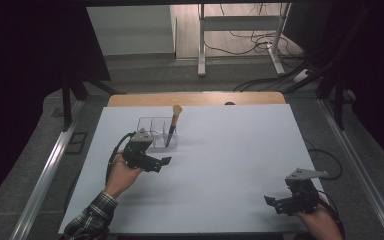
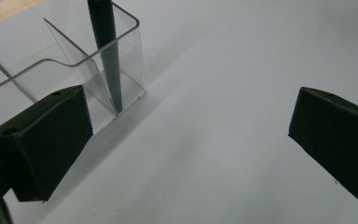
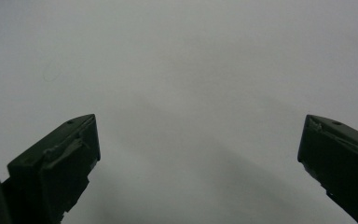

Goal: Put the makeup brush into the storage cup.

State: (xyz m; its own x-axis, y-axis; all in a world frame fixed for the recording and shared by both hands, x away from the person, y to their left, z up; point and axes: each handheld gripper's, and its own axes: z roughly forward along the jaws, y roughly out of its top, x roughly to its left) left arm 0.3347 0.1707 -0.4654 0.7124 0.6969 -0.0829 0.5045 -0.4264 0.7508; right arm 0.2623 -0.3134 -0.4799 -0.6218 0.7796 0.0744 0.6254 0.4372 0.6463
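Note:
A clear plastic organizer [image 1: 152, 131] with several compartments stands on the white table [image 1: 230, 165], left of centre. In its right front compartment a dark brush [image 1: 172, 131] with a tan tip stands tilted. The left gripper view shows that dark brush [image 2: 107, 51] inside the clear organizer [image 2: 81, 65] at close range. My left gripper [image 1: 164, 162] hovers just in front of the organizer, open, with nothing between its jaws. My right gripper [image 1: 271, 201] rests near the table's front right corner, open and empty, with its jaws wide over bare table [image 3: 191, 84].
A wooden strip [image 1: 195, 98] borders the table's far edge. Metal rails [image 1: 45, 170] run along both sides of the table. Beyond it stand a white desk frame [image 1: 240, 30] and loose cables on the floor [image 1: 270, 45].

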